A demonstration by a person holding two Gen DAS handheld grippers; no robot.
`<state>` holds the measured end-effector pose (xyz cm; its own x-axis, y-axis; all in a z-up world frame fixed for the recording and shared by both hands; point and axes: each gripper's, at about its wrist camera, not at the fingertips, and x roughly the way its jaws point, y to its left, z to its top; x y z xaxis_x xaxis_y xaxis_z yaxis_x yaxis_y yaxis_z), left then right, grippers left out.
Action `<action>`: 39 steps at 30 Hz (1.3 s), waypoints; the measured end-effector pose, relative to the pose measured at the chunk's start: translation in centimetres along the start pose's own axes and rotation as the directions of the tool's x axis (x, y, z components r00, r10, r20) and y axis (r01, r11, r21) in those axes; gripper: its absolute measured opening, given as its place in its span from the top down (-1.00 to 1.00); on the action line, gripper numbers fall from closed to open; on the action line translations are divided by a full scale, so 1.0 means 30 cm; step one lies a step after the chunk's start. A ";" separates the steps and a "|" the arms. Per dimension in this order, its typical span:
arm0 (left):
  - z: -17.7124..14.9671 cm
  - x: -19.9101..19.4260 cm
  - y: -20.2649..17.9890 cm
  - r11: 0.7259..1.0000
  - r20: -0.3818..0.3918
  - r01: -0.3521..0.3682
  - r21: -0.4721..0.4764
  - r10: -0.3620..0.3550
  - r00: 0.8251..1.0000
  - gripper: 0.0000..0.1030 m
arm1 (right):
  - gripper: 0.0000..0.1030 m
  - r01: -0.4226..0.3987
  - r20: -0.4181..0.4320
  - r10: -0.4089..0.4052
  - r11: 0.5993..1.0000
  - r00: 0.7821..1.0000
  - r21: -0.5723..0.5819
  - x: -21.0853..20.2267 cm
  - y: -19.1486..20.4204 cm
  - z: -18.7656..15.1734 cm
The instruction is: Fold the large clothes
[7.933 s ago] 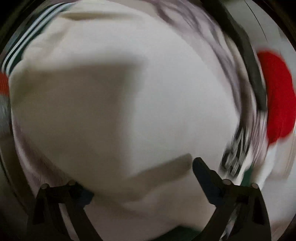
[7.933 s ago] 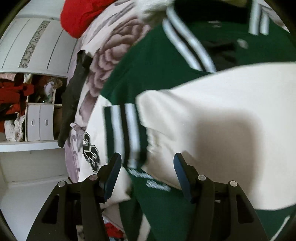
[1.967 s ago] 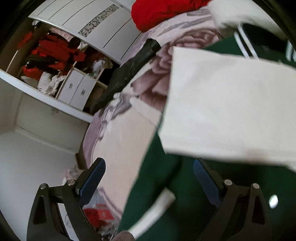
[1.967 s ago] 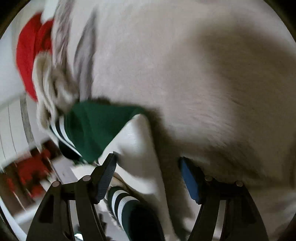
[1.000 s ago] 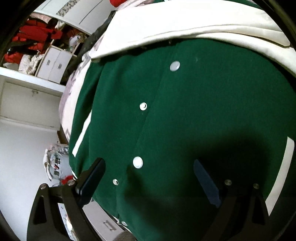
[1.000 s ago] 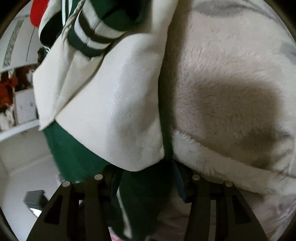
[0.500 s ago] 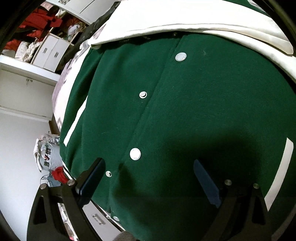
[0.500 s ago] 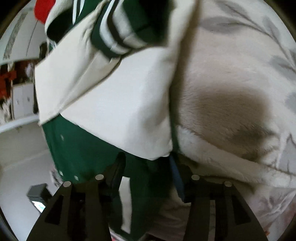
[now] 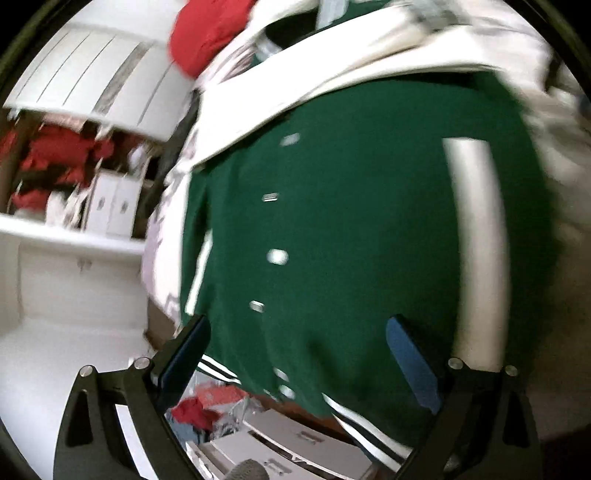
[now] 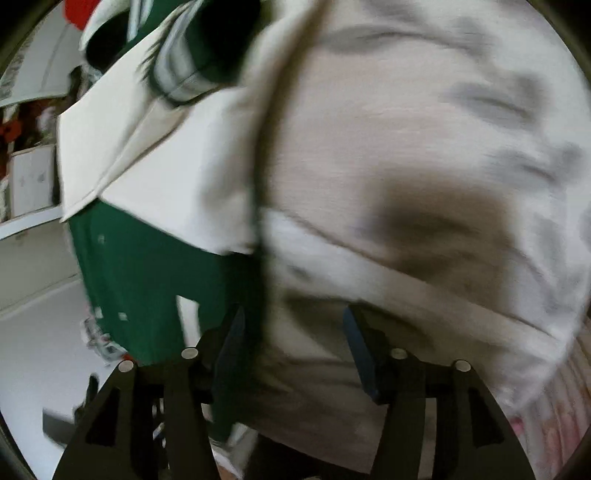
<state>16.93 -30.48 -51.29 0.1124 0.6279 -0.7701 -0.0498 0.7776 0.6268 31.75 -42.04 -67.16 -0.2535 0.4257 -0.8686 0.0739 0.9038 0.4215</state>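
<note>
A green varsity jacket (image 9: pixel 351 221) with snap buttons and cream sleeves lies across the bed. Its cream sleeve (image 9: pixel 332 70) is folded over the upper part. My left gripper (image 9: pixel 295 347) hovers open above the jacket's striped hem, holding nothing. In the right wrist view the jacket (image 10: pixel 147 266) lies at the left with its cream sleeve (image 10: pixel 166 166) and striped cuff (image 10: pixel 192 59) on top. My right gripper (image 10: pixel 291 339) is at the jacket's right edge, over the fluffy blanket (image 10: pixel 424 147). Its jaws are opening and nothing is pinched between them.
A red garment (image 9: pixel 210 33) lies at the far end of the bed. White wardrobe shelves (image 9: pixel 74 229) with red clothes stand to the left. Boxes and loose clothes (image 9: pixel 207 410) lie on the floor below the bed edge.
My left gripper pulled back and rose, so the jacket's hem and the floor now show. My right gripper let go of the jacket's edge, opened, and drew away a little.
</note>
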 end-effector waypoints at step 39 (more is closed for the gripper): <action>-0.111 0.017 -0.270 0.996 -0.084 0.082 -0.019 -0.083 0.993 -0.76 | -0.19 -0.117 0.052 0.112 0.988 0.992 0.099 -0.049 -0.211 0.037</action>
<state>14.10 -36.36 -57.16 0.0322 0.5618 -0.8266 -0.0592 0.8267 0.5596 32.71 -48.34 -68.84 -0.1935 0.5261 -0.8281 0.1983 0.8476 0.4922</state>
